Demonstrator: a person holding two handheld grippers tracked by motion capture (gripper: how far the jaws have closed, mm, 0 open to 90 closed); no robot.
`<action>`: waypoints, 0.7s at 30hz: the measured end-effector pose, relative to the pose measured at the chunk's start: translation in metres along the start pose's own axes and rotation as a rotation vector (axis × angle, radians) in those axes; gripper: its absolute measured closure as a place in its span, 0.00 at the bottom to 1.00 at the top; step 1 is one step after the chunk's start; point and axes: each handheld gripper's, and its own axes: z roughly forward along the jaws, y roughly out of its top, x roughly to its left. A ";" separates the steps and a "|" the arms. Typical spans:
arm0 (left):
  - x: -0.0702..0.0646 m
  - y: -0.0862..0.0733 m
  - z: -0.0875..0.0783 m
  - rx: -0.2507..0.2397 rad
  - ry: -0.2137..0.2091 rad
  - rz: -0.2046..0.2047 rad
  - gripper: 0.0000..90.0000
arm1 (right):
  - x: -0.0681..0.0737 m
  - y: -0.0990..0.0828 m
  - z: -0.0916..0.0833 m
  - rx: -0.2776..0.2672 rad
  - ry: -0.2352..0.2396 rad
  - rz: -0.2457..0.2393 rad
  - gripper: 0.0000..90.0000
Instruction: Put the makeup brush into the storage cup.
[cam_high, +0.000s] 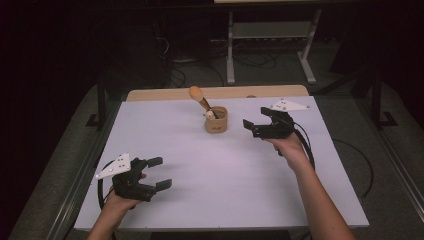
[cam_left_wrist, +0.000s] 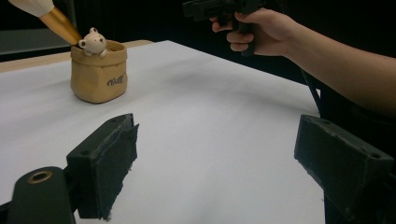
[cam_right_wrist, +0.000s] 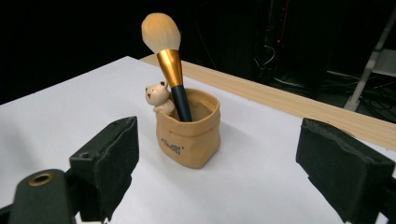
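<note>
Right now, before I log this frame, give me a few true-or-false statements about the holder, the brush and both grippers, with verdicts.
1. The makeup brush stands in the tan holder, bristles up. True.
2. The right gripper is shut on the brush. False: its jaws are open and empty, facing the holder.
3. A small bear figure sits at the holder's rim. True.
4. The left gripper touches the holder. False: it is near the table's front edge, well apart from the holder.
5. The holder lies tipped over. False: it stands upright on the white table.
</note>
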 end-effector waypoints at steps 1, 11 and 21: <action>0.000 0.000 0.000 0.001 0.001 0.001 0.14 | 0.000 -0.001 -0.002 0.001 0.001 0.002 0.14; 0.001 0.001 -0.001 -0.005 0.000 -0.002 0.14 | 0.001 -0.011 -0.029 -0.021 -0.030 0.015 0.14; 0.001 0.001 0.000 -0.005 -0.002 0.004 0.14 | 0.006 -0.023 -0.042 -0.019 -0.023 0.008 0.13</action>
